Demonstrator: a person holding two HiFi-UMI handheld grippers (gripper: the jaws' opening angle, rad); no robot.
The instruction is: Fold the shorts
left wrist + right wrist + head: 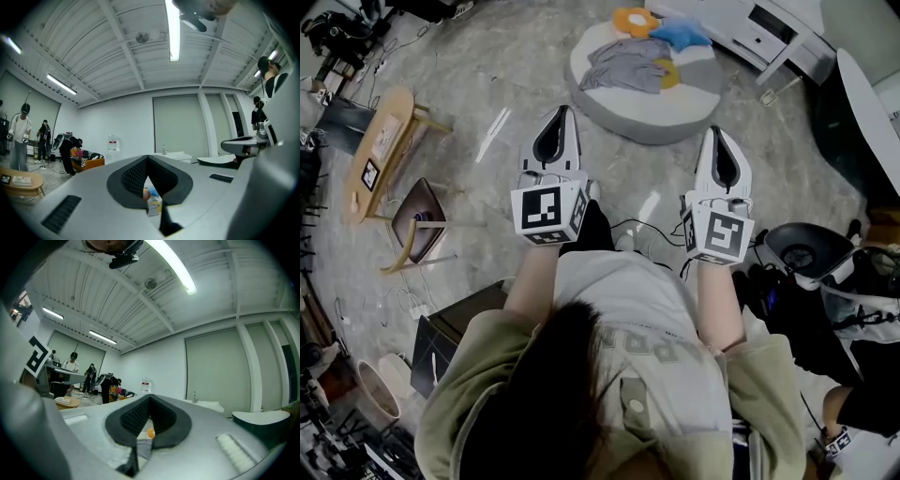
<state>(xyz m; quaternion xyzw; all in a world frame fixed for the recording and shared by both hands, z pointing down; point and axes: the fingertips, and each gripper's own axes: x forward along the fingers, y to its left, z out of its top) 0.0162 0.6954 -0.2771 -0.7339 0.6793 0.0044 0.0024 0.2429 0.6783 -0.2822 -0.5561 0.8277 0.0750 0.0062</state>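
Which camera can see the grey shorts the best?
The head view: it looks down on the whole grey shorts, crumpled on the round cushion. The right gripper view catches only a grey sliver past the shut right claw; the left gripper view shows just specks of colour.

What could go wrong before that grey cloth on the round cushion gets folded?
A thin black cable lies on the floor between the person's feet and the round grey cushion, so tripping seems possible. The crumpled grey shorts lie against a yellow soft item, so a tool might pinch that too. The left tool and the right tool are shut and empty; they must open first.
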